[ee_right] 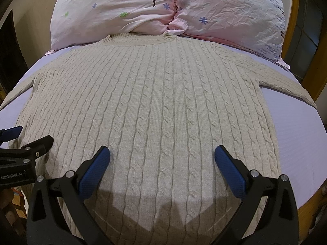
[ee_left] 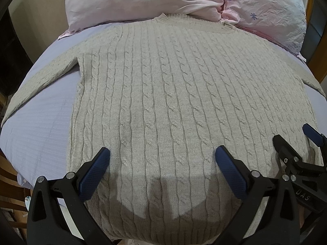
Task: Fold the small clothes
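Note:
A beige cable-knit sweater [ee_left: 163,94] lies flat and spread out on the bed, collar toward the pillows, sleeves stretched out to both sides; it also shows in the right wrist view [ee_right: 159,106]. My left gripper [ee_left: 162,157] hovers open and empty over the lower left part of the sweater. My right gripper [ee_right: 162,155] hovers open and empty over the lower right part. The right gripper also shows at the right edge of the left wrist view [ee_left: 294,138], and the left gripper at the left edge of the right wrist view [ee_right: 30,134].
The bed has a lavender sheet [ee_left: 40,126]. Two pink flowered pillows [ee_right: 126,10] lie at its head, touching the collar. Wooden bed frame [ee_right: 296,30] at right, wooden furniture [ee_left: 8,183] at lower left.

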